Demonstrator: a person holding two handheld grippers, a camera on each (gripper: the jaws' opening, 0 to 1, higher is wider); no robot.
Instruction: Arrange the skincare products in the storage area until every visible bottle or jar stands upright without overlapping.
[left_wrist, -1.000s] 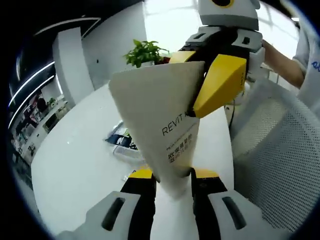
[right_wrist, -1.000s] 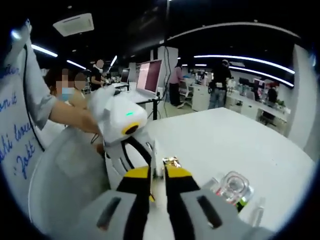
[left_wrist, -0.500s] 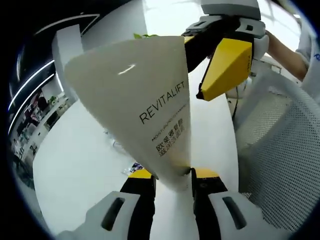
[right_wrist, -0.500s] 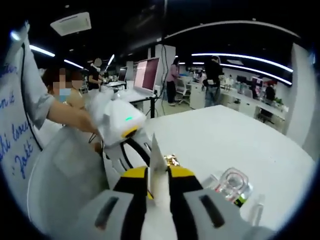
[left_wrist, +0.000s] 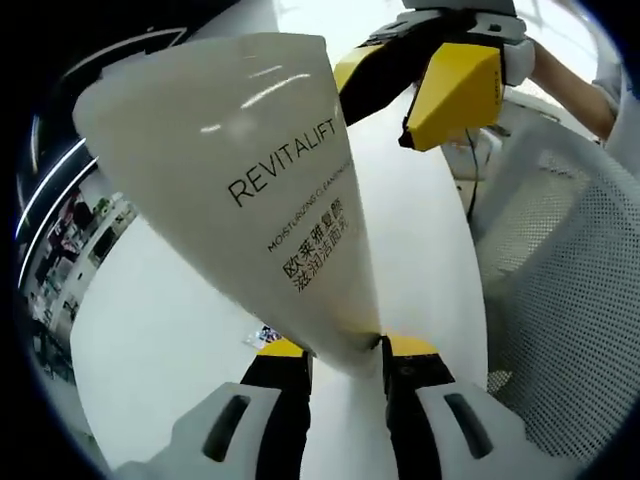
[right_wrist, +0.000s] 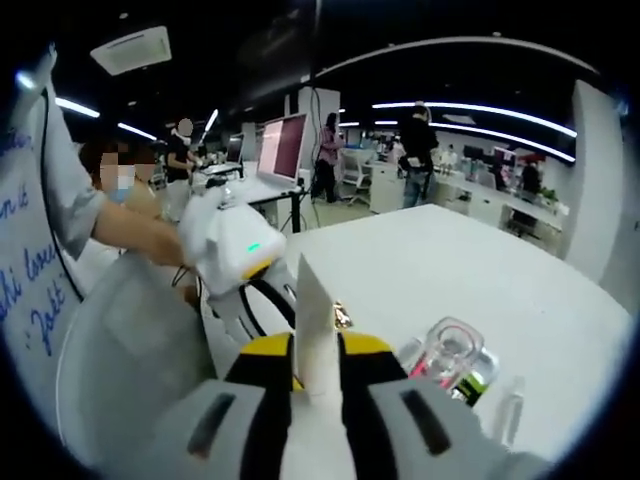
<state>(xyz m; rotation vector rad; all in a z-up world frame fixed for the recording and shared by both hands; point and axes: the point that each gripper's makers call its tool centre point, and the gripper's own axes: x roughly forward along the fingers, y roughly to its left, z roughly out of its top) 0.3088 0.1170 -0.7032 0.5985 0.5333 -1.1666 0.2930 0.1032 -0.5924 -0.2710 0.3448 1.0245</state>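
Where the left gripper view looks along its jaws: left gripper (left_wrist: 345, 352) clamped on a cream tube (left_wrist: 260, 190), narrow end pinched, wide end fanning upward, "REVITALIFT" printed dark; right gripper (left_wrist: 425, 75) near its far edge, white table (left_wrist: 150, 350) beneath. Right gripper view: right gripper (right_wrist: 318, 360) pinching the tube's thin edge (right_wrist: 312, 325); clear jar (right_wrist: 450, 358) right on the table.

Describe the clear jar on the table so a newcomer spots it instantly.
On the white table, look just right of the right tongs and the cream tube they pinch. The clear jar sits there: see-through, pinkish inside, unlike the opaque tube.
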